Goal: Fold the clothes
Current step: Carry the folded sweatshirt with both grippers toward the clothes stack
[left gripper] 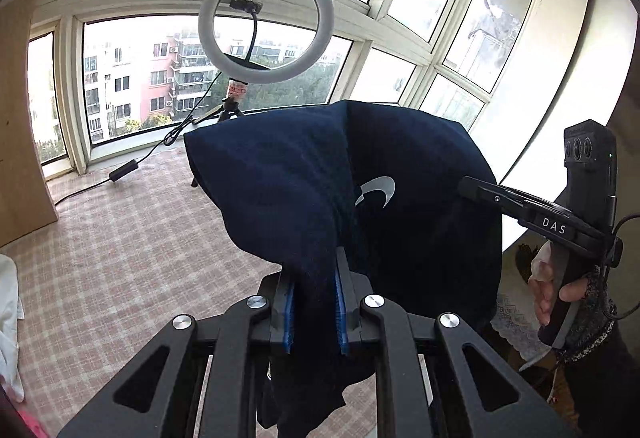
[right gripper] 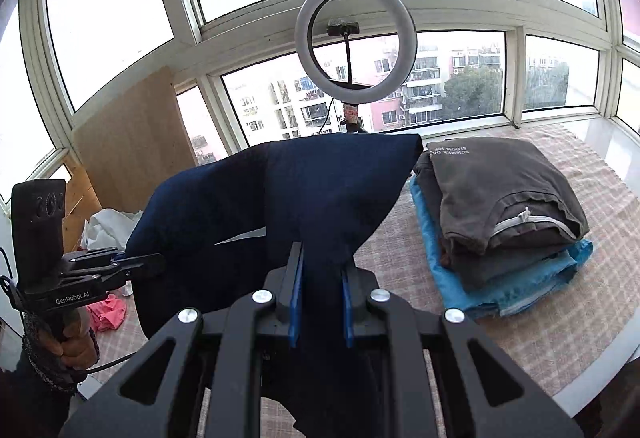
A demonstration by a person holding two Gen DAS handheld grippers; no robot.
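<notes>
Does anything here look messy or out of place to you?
Mostly tidy. The folded pile sits neat on the checked cloth. The loose ends are a crumpled pink garment and a white one lying unfolded at the left. The navy garment hangs bunched between both grippers.

The left gripper point(left gripper: 314, 302) pinches a dark blue shirt point(left gripper: 304, 189) between its blue fingers point(left gripper: 289, 312). The shirt hangs up in the air. The right gripper point(left gripper: 470, 186) grabs its other side. Behind stands a ring light point(left gripper: 265, 21) by the window point(left gripper: 160, 77).
</notes>
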